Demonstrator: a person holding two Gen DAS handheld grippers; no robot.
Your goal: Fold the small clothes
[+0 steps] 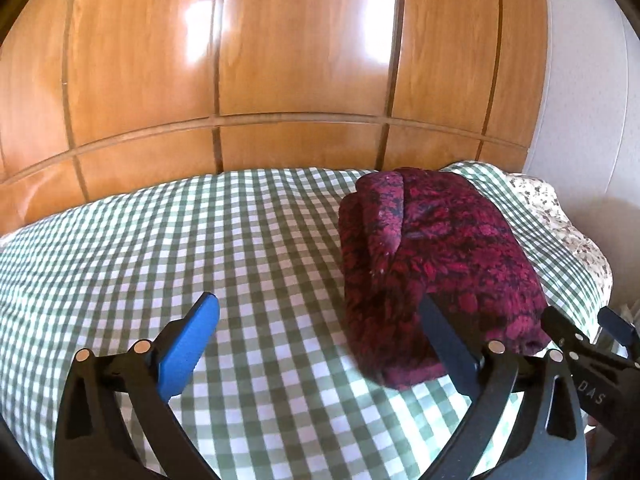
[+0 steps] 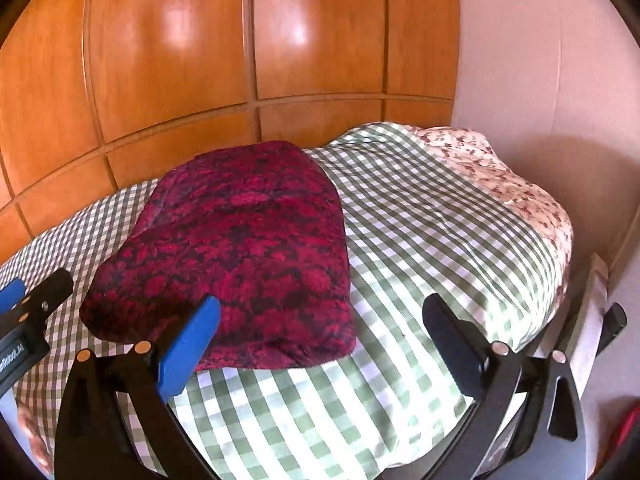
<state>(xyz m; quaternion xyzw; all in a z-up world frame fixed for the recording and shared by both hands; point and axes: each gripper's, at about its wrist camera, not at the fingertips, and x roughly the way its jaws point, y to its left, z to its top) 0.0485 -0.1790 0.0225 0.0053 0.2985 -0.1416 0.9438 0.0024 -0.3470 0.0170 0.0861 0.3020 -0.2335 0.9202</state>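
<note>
A folded dark red patterned garment [image 1: 440, 256] [image 2: 248, 240] lies flat on the green-and-white checked bed cover [image 1: 180, 240] [image 2: 420, 220]. My left gripper [image 1: 318, 308] is open just before the garment's near left edge; its black finger [image 1: 444, 340] overlaps the cloth in the picture, and nothing is between the pads. My right gripper [image 2: 322, 306] is open in front of the garment's near right corner, with its blue pad [image 2: 188, 344] over the near edge and no cloth held. Each gripper shows at the edge of the other's view, the right gripper [image 1: 582, 320] and the left gripper [image 2: 36, 286].
Glossy wooden wardrobe doors [image 1: 300, 60] [image 2: 200, 60] rise directly behind the bed. A floral pillow or sheet [image 2: 500, 176] [image 1: 560, 216] lies at the bed's right end, next to a pale wall [image 2: 540, 60]. The bed's edge drops off at the lower right.
</note>
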